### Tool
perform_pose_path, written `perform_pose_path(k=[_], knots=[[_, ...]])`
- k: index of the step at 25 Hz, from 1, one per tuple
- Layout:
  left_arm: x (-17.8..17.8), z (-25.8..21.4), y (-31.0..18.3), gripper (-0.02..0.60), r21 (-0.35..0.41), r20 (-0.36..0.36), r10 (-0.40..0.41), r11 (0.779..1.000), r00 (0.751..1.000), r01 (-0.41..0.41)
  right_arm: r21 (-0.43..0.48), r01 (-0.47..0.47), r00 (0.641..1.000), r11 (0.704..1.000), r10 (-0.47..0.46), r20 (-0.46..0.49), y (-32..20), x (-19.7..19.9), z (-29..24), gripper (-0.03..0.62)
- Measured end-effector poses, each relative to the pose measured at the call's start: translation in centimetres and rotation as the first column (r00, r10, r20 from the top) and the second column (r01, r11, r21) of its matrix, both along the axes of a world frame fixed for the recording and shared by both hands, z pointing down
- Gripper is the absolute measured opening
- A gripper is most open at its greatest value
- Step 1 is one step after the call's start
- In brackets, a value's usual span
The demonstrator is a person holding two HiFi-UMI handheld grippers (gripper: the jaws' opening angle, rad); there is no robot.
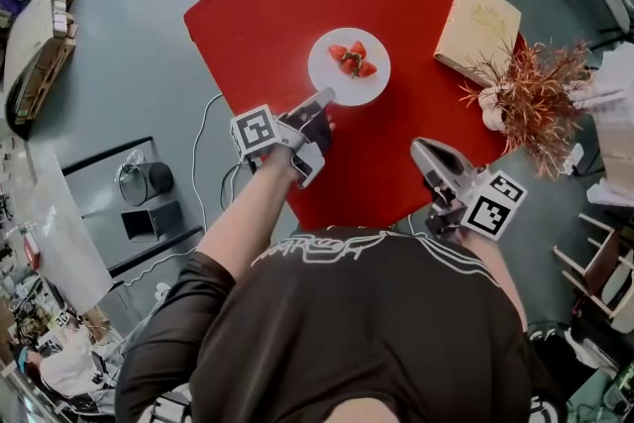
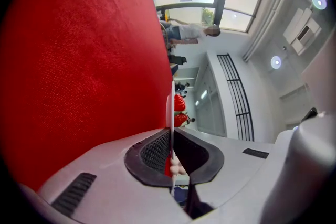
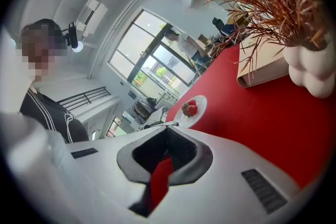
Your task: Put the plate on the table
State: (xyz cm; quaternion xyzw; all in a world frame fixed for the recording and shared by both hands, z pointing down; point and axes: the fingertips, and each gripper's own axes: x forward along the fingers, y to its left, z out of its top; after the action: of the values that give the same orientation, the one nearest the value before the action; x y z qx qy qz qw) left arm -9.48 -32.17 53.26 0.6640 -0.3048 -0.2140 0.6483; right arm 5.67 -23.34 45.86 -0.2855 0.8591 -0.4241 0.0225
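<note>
Clamping the near rim of the plate (image 1: 334, 82), the left gripper (image 1: 325, 97) jaws hold it flat, extending far over the red tabletop (image 1: 258, 15); the right gripper (image 1: 418, 148), jaws closed and empty, is near right, well apart.

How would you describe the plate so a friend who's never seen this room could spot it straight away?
Find the red table; near its middle is a round white plate, with the left tool clamped on its near rim. Unlike the tan box and the dried plant at the table's right side, it carries strawberries.
</note>
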Motion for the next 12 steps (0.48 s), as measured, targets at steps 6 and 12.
perform_pose_path(k=[6, 12], knots=[[-0.6, 1.7, 0.4, 0.020, -0.067, 0.040, -0.003, 0.998, 0.999, 0.006, -0.010, -0.011, 1.000, 1.000, 0.012, 0.003, 0.6, -0.1, 0.1, 0.008], [-0.6, 2.6, 0.8, 0.020, -0.097, 0.064, 0.004, 0.995, 0.998, 0.003, -0.005, -0.026, 1.000, 1.000, 0.026, 0.004, 1.1, 0.0, -0.1, 0.008]])
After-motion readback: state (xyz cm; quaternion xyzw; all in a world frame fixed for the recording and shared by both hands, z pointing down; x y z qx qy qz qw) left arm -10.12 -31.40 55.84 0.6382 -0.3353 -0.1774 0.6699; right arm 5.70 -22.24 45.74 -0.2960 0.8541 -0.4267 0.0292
